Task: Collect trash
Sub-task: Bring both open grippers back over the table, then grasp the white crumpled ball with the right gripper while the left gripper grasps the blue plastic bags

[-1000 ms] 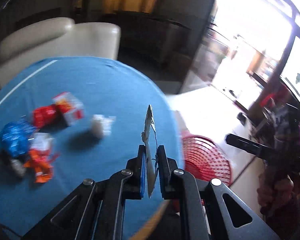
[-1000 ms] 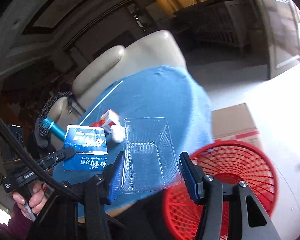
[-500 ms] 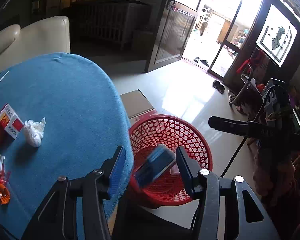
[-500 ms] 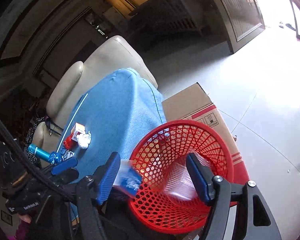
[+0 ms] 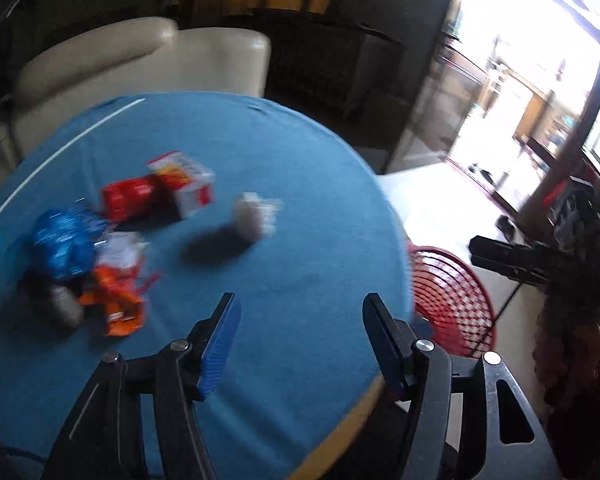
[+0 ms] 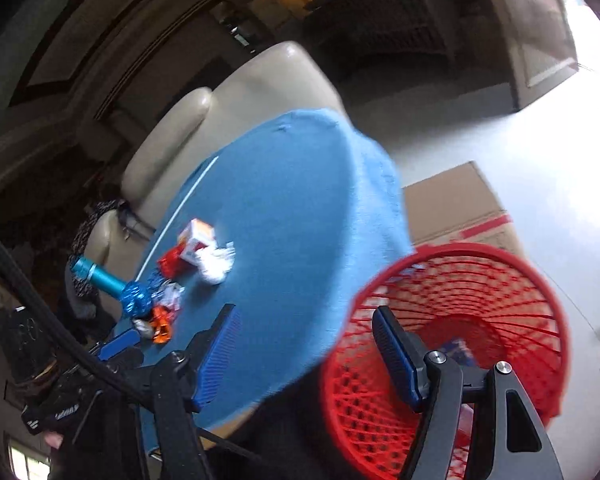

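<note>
My left gripper (image 5: pixel 300 304) hangs over the near part of the blue table (image 5: pixel 300 160), its jaws opening with nothing between them. Ahead of it lie a crumpled white tissue (image 5: pixel 256 216), a red-and-white box (image 5: pixel 184 182), a red wrapper (image 5: pixel 130 196), a blue wrapper (image 5: pixel 66 242) and an orange wrapper (image 5: pixel 116 300). My right gripper (image 6: pixel 304 316) is open and empty, straddling the table edge and the red basket (image 6: pixel 532 280). A blue-and-white carton (image 6: pixel 456 350) lies inside the basket. The tissue (image 6: pixel 216 266) and box (image 6: pixel 196 240) also show in the right wrist view.
The red basket (image 5: pixel 452 300) stands on the floor just past the table's right edge. A cardboard box (image 6: pixel 460 208) sits behind it. A teal bottle (image 6: pixel 96 276) lies at the table's far left. Cream armchairs (image 5: pixel 140 60) stand behind the table.
The left gripper opened and dropped the blue carton into the basket. The right let the clear plastic tray fall there too. Both swung back toward the table.
</note>
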{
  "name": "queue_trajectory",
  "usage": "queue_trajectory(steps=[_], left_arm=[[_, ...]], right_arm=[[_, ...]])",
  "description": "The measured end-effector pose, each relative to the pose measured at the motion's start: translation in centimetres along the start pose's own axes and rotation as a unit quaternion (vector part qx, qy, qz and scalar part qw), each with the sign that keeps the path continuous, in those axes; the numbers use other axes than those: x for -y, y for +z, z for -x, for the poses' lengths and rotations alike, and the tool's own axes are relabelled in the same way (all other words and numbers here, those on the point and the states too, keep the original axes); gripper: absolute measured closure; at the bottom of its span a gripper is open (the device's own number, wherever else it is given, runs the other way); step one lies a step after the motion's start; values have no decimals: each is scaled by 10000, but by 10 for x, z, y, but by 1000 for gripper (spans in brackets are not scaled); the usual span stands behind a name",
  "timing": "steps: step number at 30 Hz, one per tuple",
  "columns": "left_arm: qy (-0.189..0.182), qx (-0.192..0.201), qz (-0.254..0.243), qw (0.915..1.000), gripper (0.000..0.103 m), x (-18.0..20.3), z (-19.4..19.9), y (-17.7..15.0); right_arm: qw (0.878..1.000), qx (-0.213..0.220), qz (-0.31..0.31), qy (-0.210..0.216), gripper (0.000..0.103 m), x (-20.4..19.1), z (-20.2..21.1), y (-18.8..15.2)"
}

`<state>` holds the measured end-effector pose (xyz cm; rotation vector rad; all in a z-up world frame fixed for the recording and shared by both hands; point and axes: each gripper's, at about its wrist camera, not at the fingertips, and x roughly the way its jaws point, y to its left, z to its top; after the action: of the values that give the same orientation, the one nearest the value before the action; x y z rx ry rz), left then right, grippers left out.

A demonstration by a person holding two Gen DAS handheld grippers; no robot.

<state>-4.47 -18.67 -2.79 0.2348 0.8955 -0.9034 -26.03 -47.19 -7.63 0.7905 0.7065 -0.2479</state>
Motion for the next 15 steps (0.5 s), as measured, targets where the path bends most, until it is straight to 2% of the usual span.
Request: queue_trajectory(steps=[3,7,12,15], left_arm=[[475,164,468,9976,34,-50,15,0],[983,319,1187,9875,33,-111,31,7],[1298,555,1573,9774,31,-148,39,28],[1263,499,1725,9756,30,-160,28,45]], right_arm=[[9996,-168,215,36,31,-22,-19,2],[9982,-422,411,83,31,-46,-47,5],[9961,-621,614,99,31,-73,-82,15],[9950,-705,686,186,31,-93,-105,26]])
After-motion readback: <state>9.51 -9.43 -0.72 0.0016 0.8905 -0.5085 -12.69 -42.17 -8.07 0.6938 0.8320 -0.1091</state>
